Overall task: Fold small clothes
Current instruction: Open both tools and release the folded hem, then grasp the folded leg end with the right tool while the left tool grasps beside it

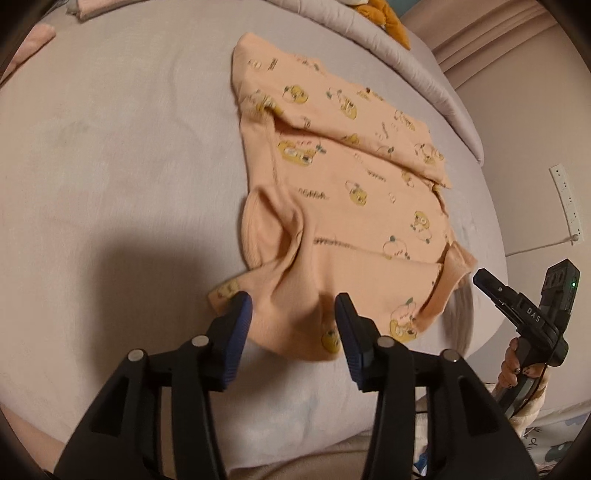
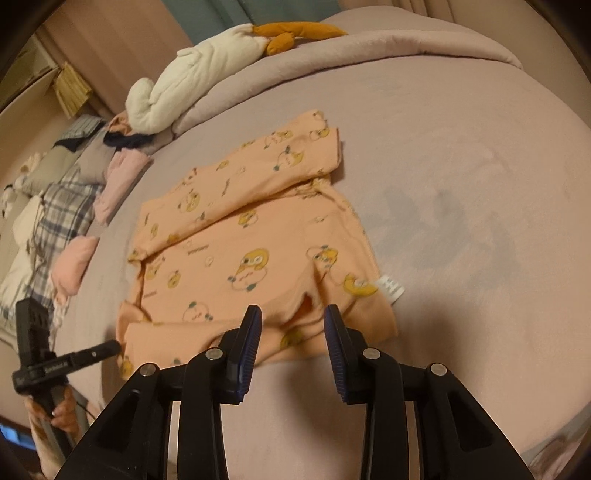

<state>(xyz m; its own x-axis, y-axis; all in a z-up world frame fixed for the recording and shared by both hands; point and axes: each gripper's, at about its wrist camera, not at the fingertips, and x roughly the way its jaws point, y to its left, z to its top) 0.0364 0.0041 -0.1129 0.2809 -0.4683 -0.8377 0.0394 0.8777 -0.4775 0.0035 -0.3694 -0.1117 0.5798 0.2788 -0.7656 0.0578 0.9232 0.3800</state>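
Peach baby shirt [image 1: 343, 192] looks soft and floppy, best pinched at the near hem; left gripper [image 1: 293, 314] and right gripper [image 2: 293, 325] both gape, empty.

A bedroom in a home is shown. Most of both views is taken up by a bed [image 2: 461, 155] covered with a pale sheet, and a quilt [image 2: 369, 48] is bunched along its far edge. A white and orange plush toy [image 2: 207, 70] is laid on the quilt. Folded pink clothes [image 2: 118, 181] and a checked pillow [image 2: 62, 210] are seen at the bedside. A small peach shirt [image 1: 343, 192] printed with cartoon figures is spread on the sheet. Curtains [image 1: 491, 33] and a power strip [image 1: 567, 205] on the wall are seen beyond the bed.
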